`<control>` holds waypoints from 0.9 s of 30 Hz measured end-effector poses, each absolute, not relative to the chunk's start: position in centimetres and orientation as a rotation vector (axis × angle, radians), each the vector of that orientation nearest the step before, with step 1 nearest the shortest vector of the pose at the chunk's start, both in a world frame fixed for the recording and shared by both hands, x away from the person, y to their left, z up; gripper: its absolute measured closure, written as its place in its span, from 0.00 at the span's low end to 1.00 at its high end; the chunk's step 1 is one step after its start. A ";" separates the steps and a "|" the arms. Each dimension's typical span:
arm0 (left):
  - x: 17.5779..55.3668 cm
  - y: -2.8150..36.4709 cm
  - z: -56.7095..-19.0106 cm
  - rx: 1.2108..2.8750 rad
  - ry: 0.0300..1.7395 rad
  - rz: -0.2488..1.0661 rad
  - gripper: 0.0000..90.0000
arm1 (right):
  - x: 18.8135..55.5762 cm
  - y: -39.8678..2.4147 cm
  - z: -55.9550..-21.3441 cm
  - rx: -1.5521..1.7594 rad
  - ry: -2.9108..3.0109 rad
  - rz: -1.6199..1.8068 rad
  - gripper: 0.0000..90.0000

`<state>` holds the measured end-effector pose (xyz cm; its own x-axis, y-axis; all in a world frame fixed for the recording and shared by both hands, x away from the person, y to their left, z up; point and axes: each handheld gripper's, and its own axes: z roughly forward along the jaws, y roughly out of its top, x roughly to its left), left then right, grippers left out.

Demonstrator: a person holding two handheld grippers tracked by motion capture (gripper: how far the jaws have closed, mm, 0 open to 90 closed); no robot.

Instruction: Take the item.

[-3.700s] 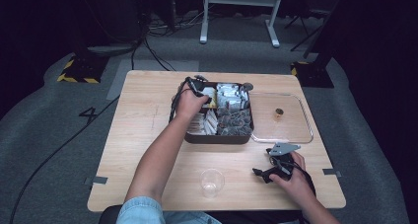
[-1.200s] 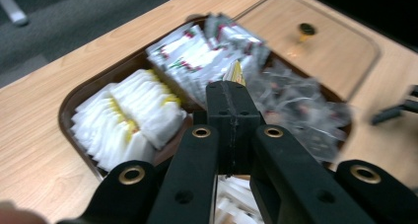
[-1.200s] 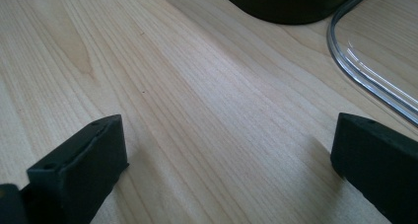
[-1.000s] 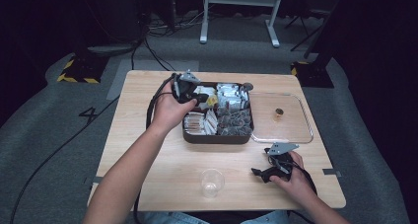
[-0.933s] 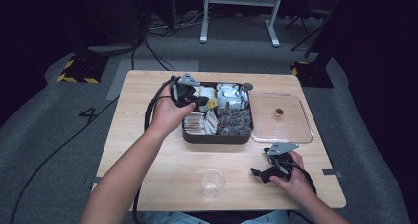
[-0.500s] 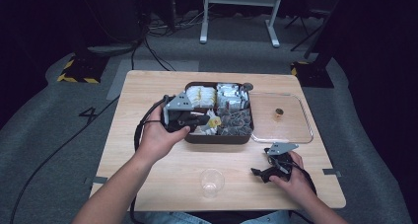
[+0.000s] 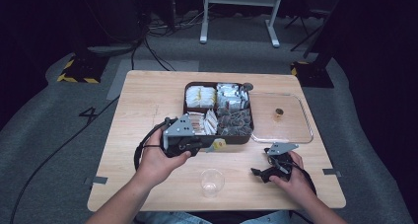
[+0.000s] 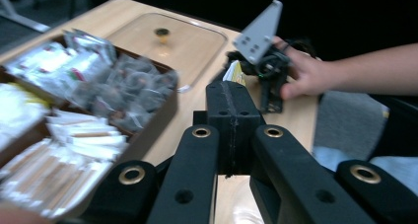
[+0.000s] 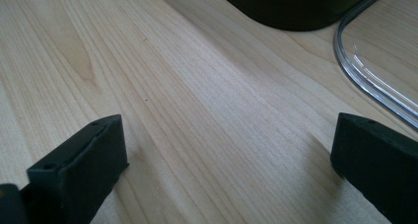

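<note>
now left gripper off the tray, yellow packet pinched

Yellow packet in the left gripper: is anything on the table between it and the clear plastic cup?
Nothing visible. The left gripper holds the yellow packet beside the tray's near wall, and only bare table lies between it and the clear plastic cup.

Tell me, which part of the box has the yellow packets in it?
The back-left compartment of the box, holding the yellow packets. The others hold silvery, white and dark packets.
</note>
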<state>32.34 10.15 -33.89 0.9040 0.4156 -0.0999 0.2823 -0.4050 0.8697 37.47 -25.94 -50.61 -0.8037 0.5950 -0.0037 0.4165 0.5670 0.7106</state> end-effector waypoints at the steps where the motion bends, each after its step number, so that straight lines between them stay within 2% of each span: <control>1: 32.2 10.0 -34.2 2.018 0.500 0.156 1.00 | 37.5 -25.9 -50.6 0.841 2.559 1.065 0.01; 27: 28.7 7.9 -39.6 2.078 0.451 0.069 1.00 | 37.5 -25.9 -50.6 0.843 2.556 1.067 0.01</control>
<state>28.74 7.94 -39.58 0.9297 0.3442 -0.1313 0.2890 -0.4601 0.8395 37.47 -25.93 -50.62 -0.8027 0.5964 -0.0039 0.4166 0.5654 0.7119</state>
